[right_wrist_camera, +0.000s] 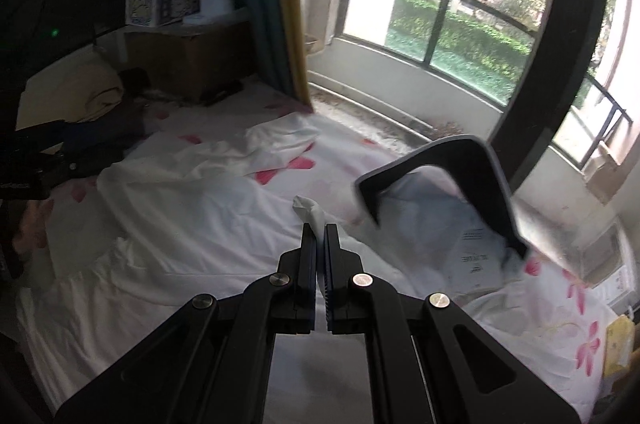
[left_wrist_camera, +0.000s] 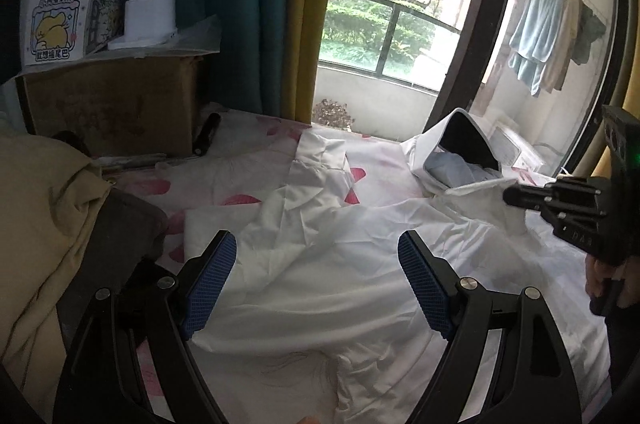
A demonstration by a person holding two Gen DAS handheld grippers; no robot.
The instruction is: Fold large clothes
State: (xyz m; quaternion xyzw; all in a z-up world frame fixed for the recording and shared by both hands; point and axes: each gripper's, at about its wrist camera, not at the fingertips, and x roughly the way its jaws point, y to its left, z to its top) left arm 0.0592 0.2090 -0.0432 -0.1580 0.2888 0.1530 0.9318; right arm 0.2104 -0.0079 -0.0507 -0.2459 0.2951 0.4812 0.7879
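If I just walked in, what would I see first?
A big crumpled white garment spreads over the flowery bedsheet. The right gripper pinches a bit of its cloth, while the left gripper hangs open above it. Behind, a bright window shows green trees.

A bed [left_wrist_camera: 384, 160] carries everything here, covered by a white sheet printed with pink flower petals. Spread across the middle of it lies a large white garment [left_wrist_camera: 320, 264], crumpled and creased, with one part lying out toward the window side. Near the far right edge rests a white-rimmed black holder [left_wrist_camera: 466, 144] with pale blue folded fabric and a printed paper under it. At the left side sit a beige quilt [left_wrist_camera: 44, 216] and a dark cloth [left_wrist_camera: 120, 224] beside it. A brown cardboard box [left_wrist_camera: 116, 104] stands at the far left corner.
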